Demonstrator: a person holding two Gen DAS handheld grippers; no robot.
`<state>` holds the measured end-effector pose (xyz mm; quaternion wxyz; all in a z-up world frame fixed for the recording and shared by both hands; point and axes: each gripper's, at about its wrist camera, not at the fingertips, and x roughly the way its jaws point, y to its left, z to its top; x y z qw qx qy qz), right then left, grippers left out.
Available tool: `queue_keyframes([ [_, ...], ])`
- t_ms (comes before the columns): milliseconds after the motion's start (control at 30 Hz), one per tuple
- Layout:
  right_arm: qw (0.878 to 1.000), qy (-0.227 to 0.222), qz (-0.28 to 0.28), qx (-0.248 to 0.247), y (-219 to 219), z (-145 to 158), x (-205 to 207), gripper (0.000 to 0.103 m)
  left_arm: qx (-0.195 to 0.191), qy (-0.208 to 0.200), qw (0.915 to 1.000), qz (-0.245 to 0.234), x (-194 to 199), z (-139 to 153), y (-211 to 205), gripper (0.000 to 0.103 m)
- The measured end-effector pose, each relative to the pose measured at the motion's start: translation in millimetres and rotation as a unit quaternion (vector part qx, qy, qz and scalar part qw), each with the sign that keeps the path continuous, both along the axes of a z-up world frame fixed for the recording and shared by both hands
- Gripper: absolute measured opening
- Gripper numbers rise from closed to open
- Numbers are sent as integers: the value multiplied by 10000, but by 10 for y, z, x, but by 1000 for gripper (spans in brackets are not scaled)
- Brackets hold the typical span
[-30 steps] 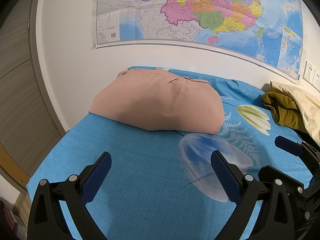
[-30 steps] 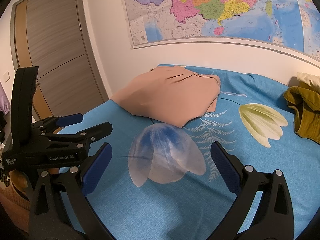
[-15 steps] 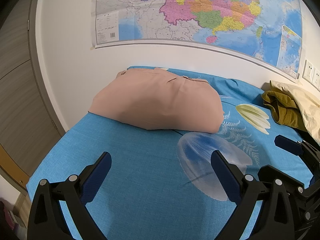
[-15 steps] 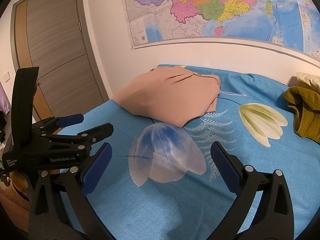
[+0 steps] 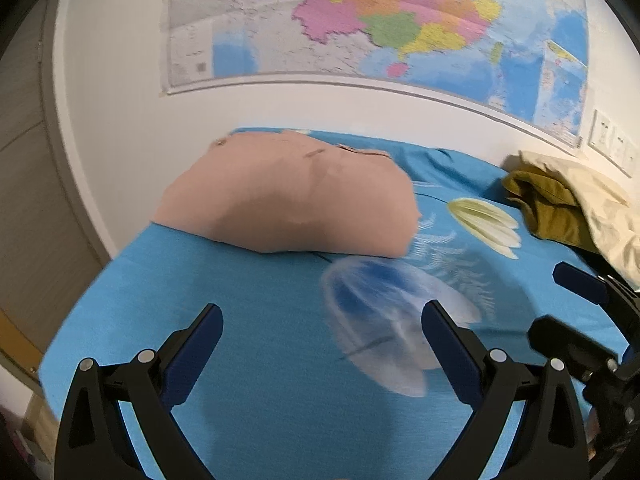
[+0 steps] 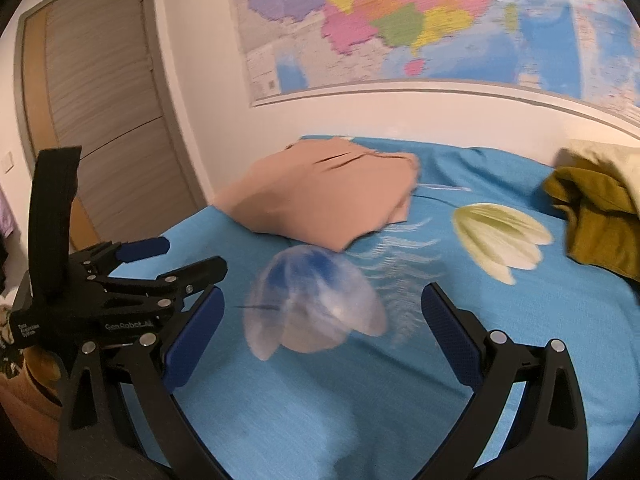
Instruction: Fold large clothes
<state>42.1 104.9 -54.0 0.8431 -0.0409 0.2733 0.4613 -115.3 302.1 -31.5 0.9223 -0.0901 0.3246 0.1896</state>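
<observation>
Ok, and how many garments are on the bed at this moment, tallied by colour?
Pink, folded garment: 1
Olive garment, crumpled: 1
Cream garment, beside the olive one: 1
Total: 3
Both the left gripper and the right gripper are open, holding nothing.

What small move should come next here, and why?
Probably swing the right gripper toward the olive garment. The pink garment already lies folded, both grippers are open and empty, and the olive one lies crumpled at the bed's right edge.
</observation>
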Motion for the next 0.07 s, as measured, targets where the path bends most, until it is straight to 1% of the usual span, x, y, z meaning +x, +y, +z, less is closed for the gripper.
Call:
queue_keyframes([
  [67, 9996, -30, -289, 39, -192, 26, 17, 97, -88, -31, 9996, -249, 72, -8, -108, 96],
])
